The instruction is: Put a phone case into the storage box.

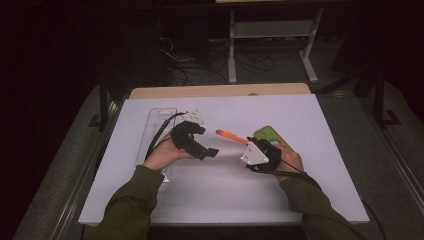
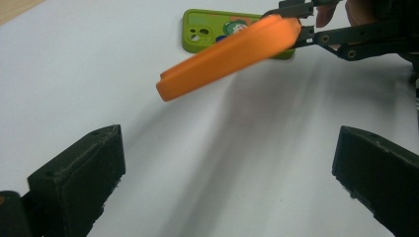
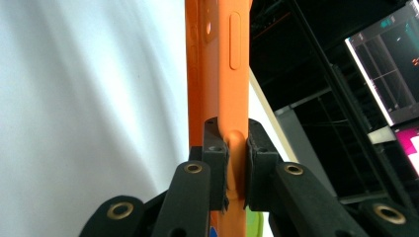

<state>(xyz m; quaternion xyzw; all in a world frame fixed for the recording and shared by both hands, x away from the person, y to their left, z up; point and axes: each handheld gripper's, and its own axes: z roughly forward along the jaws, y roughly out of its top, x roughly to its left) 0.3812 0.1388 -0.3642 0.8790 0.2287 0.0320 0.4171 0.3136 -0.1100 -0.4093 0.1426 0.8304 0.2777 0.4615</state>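
From the high view, the right tool [image 1: 248,141] grips one end of an orange phone case [image 1: 226,134], held off the white worktop [image 1: 225,190] just left of the green phone case [image 1: 266,134]. The left tool [image 1: 212,152] sits farther left of the green case, beside a clear tray [image 1: 159,120].

In the left gripper view, its jaws stand wide apart with nothing between them; the orange phone case [image 2: 230,54] hangs in front of the green phone case [image 2: 212,29], pinched by the right tool [image 2: 302,22].

The right gripper view shows the right tool [image 3: 236,163] clamped on the edge of the orange phone case [image 3: 225,64].
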